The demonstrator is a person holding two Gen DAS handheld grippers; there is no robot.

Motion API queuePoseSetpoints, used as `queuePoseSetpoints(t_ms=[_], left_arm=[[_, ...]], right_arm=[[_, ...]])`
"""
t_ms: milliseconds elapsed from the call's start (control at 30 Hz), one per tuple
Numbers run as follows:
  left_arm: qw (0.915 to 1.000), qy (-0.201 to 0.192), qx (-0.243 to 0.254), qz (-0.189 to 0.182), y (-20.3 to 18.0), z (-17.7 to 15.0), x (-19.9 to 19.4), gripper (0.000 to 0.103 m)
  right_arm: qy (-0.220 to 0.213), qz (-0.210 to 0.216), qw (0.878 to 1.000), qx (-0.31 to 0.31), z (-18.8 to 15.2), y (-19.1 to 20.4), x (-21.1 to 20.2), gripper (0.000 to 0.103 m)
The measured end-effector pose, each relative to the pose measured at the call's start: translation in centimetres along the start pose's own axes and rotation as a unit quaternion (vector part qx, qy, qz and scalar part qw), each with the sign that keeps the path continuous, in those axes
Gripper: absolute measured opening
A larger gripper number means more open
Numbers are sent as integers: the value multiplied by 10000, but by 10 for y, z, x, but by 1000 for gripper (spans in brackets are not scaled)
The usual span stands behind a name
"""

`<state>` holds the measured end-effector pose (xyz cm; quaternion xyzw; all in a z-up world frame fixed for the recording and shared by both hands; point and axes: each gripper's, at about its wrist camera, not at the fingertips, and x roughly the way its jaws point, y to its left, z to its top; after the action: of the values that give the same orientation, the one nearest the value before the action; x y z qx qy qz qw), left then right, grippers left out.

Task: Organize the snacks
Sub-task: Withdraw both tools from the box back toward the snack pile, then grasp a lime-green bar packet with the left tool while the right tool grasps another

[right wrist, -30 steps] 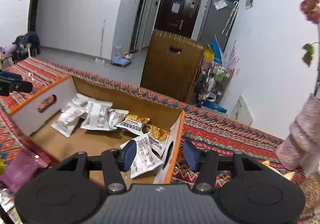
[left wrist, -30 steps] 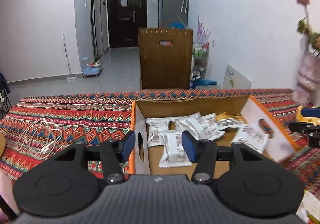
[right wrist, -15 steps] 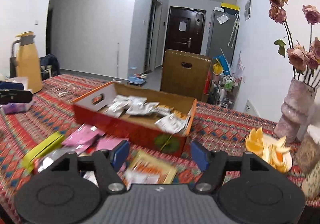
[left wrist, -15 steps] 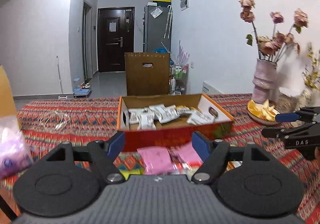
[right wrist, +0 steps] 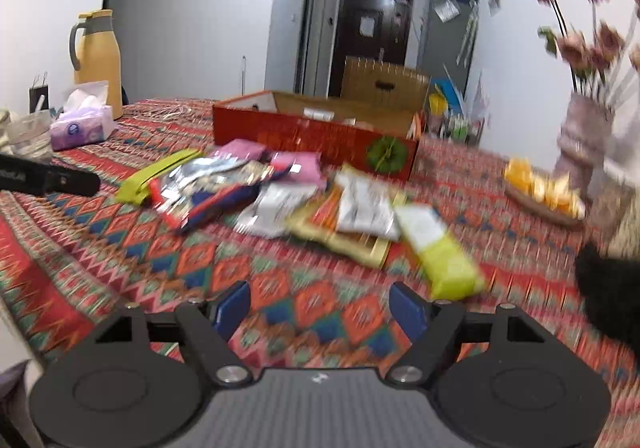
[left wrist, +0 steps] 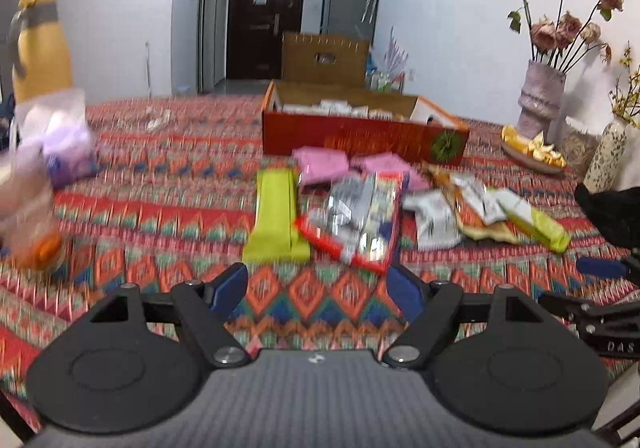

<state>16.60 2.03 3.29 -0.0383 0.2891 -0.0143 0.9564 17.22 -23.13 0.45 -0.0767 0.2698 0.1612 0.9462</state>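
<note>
A red cardboard box [left wrist: 360, 137] [right wrist: 316, 139] with white snack packets inside stands far back on the patterned tablecloth. Loose snacks lie in front of it: a lime-green bar [left wrist: 276, 219] [right wrist: 160, 175], a red and silver bag [left wrist: 356, 219] [right wrist: 212, 187], pink packets [left wrist: 324, 165] [right wrist: 300, 163], a white packet [left wrist: 434, 221] [right wrist: 280, 207] and a lime packet [left wrist: 532, 224] [right wrist: 440, 252]. My left gripper [left wrist: 316, 284] is open and empty, short of the green bar. My right gripper [right wrist: 318, 302] hovers before the pile, its jaws opening with nothing between them.
A yellow thermos [right wrist: 98, 55] and a purple tissue pack [right wrist: 82, 125] stand at the left. A vase of dried roses [left wrist: 540, 99], a plate of orange peel [left wrist: 532, 151] and a small patterned vase [left wrist: 604, 155] are at the right. Something black [right wrist: 608, 280] lies near the right edge.
Both grippers drew back from over the box toward the near side of the table and sank. Their jaws widened. The loose snack pile now lies ahead of them.
</note>
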Motion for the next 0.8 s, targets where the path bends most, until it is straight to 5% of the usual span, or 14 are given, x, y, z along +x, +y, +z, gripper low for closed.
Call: queuePoseSetpoints(t_ms=[433,800], left_arm=[[9995,162,-226,114,13,-3,11,78],[9984,237,-367,346,35,39,83,74]], right_arm=[[108,-373,9984,402,-13,-30,-6,75],[210,-813,9960,293,17,-70,39,73]])
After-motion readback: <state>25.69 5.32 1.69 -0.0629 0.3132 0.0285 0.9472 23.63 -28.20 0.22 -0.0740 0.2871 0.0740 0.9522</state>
